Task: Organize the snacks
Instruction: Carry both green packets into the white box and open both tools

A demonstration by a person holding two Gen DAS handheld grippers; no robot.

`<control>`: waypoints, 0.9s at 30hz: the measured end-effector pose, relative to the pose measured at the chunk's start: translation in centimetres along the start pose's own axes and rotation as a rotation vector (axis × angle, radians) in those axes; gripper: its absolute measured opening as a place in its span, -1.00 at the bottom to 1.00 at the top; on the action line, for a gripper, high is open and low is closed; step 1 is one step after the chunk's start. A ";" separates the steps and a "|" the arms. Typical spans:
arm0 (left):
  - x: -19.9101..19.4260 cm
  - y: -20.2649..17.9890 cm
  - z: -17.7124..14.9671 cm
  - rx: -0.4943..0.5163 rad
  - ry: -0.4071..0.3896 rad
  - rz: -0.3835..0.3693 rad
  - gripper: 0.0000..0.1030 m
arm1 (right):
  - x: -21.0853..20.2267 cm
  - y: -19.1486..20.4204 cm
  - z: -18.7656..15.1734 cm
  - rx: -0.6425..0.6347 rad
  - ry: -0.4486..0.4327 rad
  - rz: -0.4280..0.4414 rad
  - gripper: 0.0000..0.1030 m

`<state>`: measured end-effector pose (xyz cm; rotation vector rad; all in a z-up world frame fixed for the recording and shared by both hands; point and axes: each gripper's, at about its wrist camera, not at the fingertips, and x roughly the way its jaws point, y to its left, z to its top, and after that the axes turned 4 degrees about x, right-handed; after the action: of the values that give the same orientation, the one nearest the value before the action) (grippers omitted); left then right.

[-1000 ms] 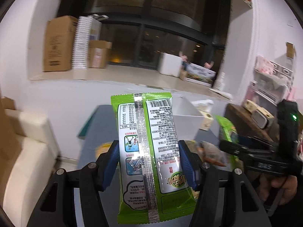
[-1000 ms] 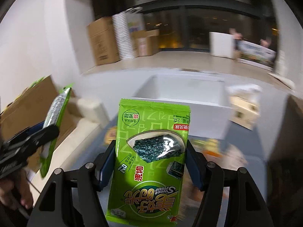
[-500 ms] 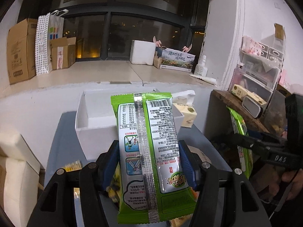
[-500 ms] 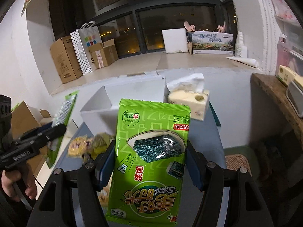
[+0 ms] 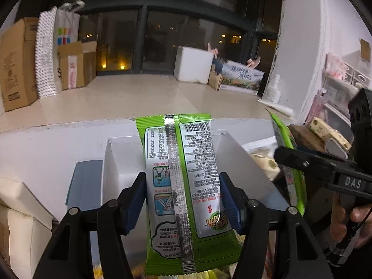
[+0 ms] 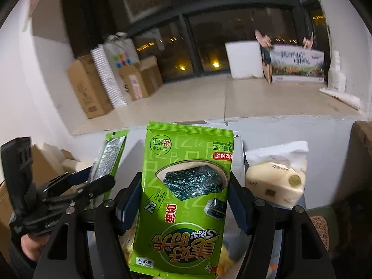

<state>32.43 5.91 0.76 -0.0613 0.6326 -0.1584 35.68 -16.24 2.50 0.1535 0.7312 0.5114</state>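
Because each green foil seaweed snack packet fills the middle of its own view, much of what lies below is hidden: only yellowish scraps of other wrappers (image 5: 216, 273) peep out under the packets, too blurred to name. The left gripper (image 5: 182, 207) has its blue pads clamped on the sides of one packet (image 5: 183, 186), held upright with its silver back seam and barcode facing the camera. The right gripper (image 6: 183, 205) pinches the second packet (image 6: 183, 197) the same way, printed front showing. Each packet stands over a white open-topped box (image 5: 241, 162), whose inside is largely covered. Just beside the box sits a cream tissue pack (image 6: 276, 183). A grey-blue tabletop (image 5: 83, 181) shows only as a strip at the box's left. Behind runs a pale tiled window ledge (image 5: 139, 97) with brown cardboard boxes (image 5: 16, 62), a white foam block (image 5: 193, 64) and dark night glass. A hand (image 5: 348, 223) on the right gripper's handle is cut off at the frame edge.
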 end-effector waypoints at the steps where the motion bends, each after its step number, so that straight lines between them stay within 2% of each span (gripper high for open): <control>1: 1.1 0.2 0.3 0.019 0.013 -0.002 0.31 | 1.4 0.1 0.8 -0.006 0.015 -0.004 0.41; 3: 3.1 0.6 0.9 0.032 0.024 0.034 0.31 | 3.9 0.3 2.0 -0.027 0.040 -0.025 0.41; 5: 5.0 1.4 1.3 0.019 0.042 0.046 0.47 | 6.8 0.3 3.2 -0.047 0.082 -0.040 0.41; 7: 6.2 2.1 1.6 0.011 0.060 0.062 1.00 | 8.7 0.3 3.9 -0.071 0.098 -0.069 0.42; 8: 6.5 2.4 1.7 0.007 0.058 0.067 1.00 | 9.5 0.3 4.3 -0.068 0.106 -0.080 0.46; 10: 6.5 2.7 1.5 0.009 0.054 0.076 1.00 | 10.4 0.0 4.7 -0.053 0.124 -0.074 0.73; 11: 6.4 2.8 1.4 0.009 0.055 0.075 1.00 | 10.6 -0.2 4.7 -0.041 0.125 -0.074 0.97; 12: 6.4 2.7 1.3 0.013 0.057 0.079 1.00 | 10.4 -0.3 4.7 -0.038 0.112 -0.069 1.00; 16: 5.4 2.9 0.6 0.020 0.046 0.132 1.00 | 9.7 -0.8 4.3 -0.036 0.077 -0.084 1.00; 22: 2.0 2.2 -0.6 0.007 0.026 0.103 1.00 | 5.7 -1.1 3.1 0.023 0.061 -0.021 1.00; 24: -0.1 1.5 -1.1 0.002 -0.008 0.103 1.00 | 3.5 -0.9 2.2 0.029 0.050 0.010 1.00; 27: -3.3 0.4 -2.0 -0.018 -0.059 0.081 1.00 | -0.2 0.2 0.8 -0.038 -0.008 -0.011 1.00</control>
<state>28.65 6.80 1.07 -0.0574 0.5770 -0.0727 36.00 -16.14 3.26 0.1159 0.7137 0.5141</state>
